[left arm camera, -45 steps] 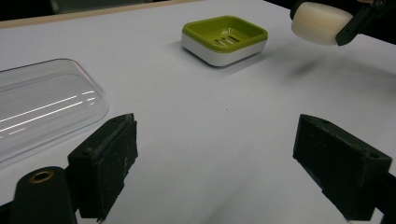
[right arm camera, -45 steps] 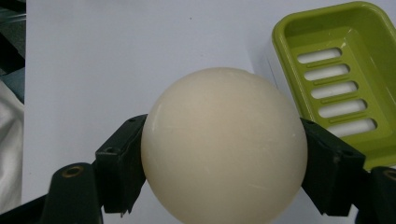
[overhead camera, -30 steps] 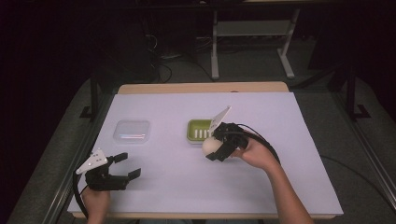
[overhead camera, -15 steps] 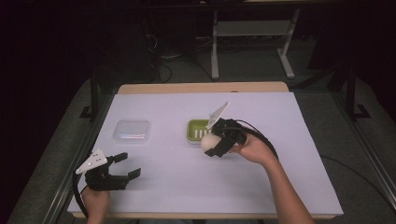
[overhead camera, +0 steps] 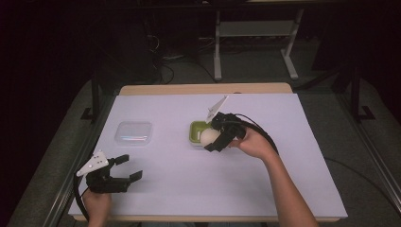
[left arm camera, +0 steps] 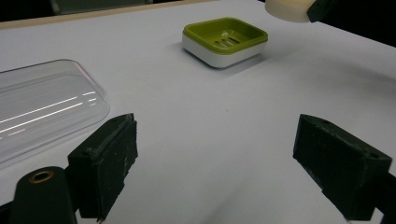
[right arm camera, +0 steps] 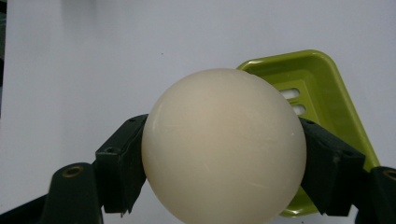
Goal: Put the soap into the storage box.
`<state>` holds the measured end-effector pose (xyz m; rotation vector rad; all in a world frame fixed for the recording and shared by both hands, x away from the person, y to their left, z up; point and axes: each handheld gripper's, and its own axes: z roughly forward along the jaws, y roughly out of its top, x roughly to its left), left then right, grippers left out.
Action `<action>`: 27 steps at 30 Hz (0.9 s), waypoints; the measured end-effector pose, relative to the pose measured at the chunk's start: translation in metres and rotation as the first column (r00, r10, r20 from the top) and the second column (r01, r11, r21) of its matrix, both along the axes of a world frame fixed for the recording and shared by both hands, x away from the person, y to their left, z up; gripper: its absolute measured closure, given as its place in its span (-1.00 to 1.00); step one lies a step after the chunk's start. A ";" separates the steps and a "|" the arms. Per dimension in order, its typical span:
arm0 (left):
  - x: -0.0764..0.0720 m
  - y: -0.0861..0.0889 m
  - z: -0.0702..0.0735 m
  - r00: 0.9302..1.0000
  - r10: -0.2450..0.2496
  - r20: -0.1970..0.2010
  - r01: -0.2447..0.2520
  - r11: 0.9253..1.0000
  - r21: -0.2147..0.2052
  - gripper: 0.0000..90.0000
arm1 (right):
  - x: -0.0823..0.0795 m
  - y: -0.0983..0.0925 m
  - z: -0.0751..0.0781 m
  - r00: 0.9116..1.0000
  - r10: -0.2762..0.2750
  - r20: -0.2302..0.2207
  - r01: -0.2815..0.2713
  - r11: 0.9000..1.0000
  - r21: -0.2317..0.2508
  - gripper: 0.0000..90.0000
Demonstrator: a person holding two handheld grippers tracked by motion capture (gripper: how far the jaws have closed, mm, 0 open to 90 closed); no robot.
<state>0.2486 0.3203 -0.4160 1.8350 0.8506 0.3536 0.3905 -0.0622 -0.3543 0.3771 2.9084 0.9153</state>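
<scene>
Your right gripper (overhead camera: 213,140) has carried the cream soap (overhead camera: 208,136) a little nearer the green dish (overhead camera: 197,127) and grips it just above the dish's near edge; lower it in next. Your left gripper (overhead camera: 126,168) rests open on the surface (overhead camera: 283,142), well away from the dish.

One soap (overhead camera: 208,136), one dish (overhead camera: 197,128), one lid (overhead camera: 134,132)

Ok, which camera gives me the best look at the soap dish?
The left gripper view: the soap dish shows whole, slots and rim plain. In the right gripper view the soap hides much of it. The high view shows it small, partly behind the right gripper.
</scene>
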 end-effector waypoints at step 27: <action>0.000 0.000 0.000 1.000 0.000 -0.001 0.000 1.000 -0.001 -0.71 | 0.034 0.009 0.002 0.999 -0.044 -0.012 0.044 0.999 -0.003 -0.47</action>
